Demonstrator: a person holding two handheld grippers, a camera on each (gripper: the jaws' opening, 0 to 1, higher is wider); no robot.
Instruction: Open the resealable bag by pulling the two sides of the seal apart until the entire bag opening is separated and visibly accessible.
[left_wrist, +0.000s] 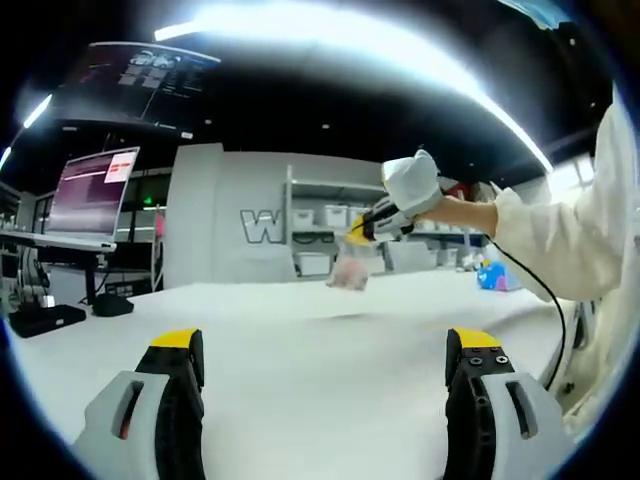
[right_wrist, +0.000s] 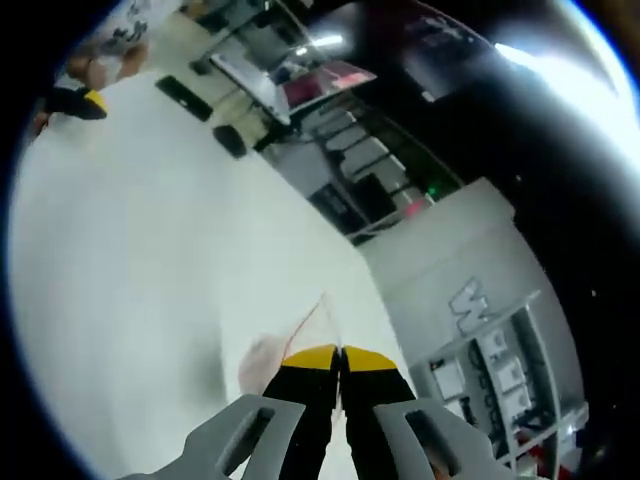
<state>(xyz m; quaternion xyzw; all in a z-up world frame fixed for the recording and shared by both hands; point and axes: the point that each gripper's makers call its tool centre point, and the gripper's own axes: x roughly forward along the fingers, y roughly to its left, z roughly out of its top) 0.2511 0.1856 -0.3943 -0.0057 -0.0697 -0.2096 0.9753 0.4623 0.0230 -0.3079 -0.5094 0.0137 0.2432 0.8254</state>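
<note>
A small clear resealable bag (left_wrist: 348, 272) with something pinkish inside hangs just above the white table (left_wrist: 300, 380), far from me in the left gripper view. My right gripper (left_wrist: 357, 235), held by a white-gloved hand (left_wrist: 412, 185), pinches the bag's top edge. My left gripper (left_wrist: 326, 345) is open, its yellow-tipped jaws wide apart, low over the table with nothing between them. In the right gripper view my right gripper (right_wrist: 338, 358) is shut on the bag's thin clear edge (right_wrist: 318, 312), and the pinkish contents (right_wrist: 262, 362) show beside the jaws.
A laptop (left_wrist: 92, 190) on a stand and black devices (left_wrist: 45, 318) sit at the table's left end. Shelves with white bins (left_wrist: 330, 225) line the back wall. A white sleeve (left_wrist: 585, 225) and a black cable (left_wrist: 545, 295) are at the right.
</note>
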